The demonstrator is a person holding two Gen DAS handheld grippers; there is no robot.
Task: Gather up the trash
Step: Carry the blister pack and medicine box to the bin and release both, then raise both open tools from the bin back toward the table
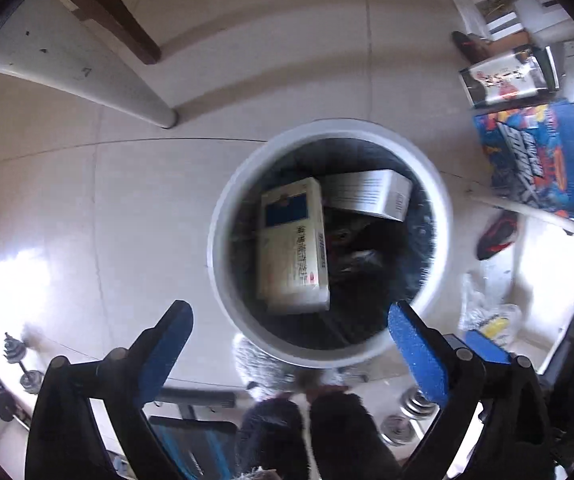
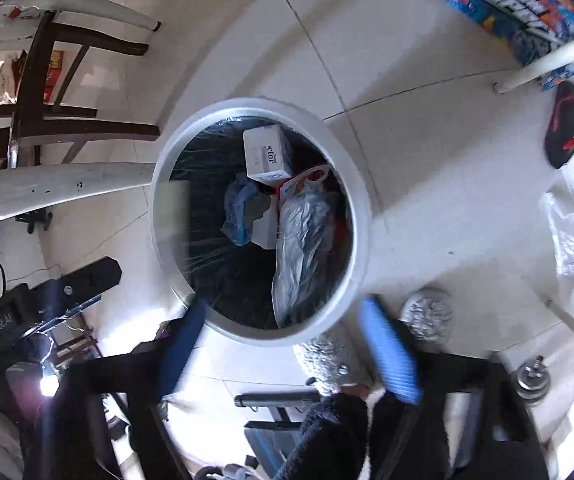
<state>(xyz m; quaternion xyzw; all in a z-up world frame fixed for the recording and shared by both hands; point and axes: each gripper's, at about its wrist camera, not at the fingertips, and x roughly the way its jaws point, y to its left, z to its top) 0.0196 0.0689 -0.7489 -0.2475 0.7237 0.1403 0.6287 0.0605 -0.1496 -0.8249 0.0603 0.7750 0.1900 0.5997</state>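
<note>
1. Fingers of the left gripper [image 1: 291, 344] are standing wide apart with their blue pads facing each other and nothing between them; the right-hand pad is overlapping the near rim of the bin in this view.
2. Fingers of the right gripper [image 2: 287, 344] are also standing apart and empty, blurred, one on either side of the bin's near edge.
3. Dark fuzzy slippers [image 1: 307, 428] with pale fluffy trim are showing at the bottom of both views, just below the bin, on the tiled floor [image 1: 139, 208].
4. Dumbbell weight plates [image 1: 417, 402] are lying on the floor beside the slippers.
5. A round white trash bin [image 1: 223, 216] with a dark liner is sitting on the floor directly under both grippers.
6. Inside it, the left wrist view is showing a cream medicine box [image 1: 293, 248] with a blue panel, blurred, and a grey-white box [image 1: 371, 194] just beyond it.
7. The right wrist view is showing, in the bin [image 2: 361, 216], a white box [image 2: 267, 154] at the far side, a crumpled blue scrap [image 2: 239, 212] and a silvery plastic bag [image 2: 307, 240] leaning along the right wall.
8. To the right of the bin, a black and red slipper [image 1: 497, 236] and a clear plastic bag [image 1: 487, 316] are lying well apart from it.
9. Farther off, a blue printed carton [image 1: 535, 156] is resting on the floor, with a thin white leg crossing in front of it.
10. At the far left, a dark wooden chair [image 2: 47, 92] and pale table legs [image 1: 99, 76] are standing on the tiles.
</note>
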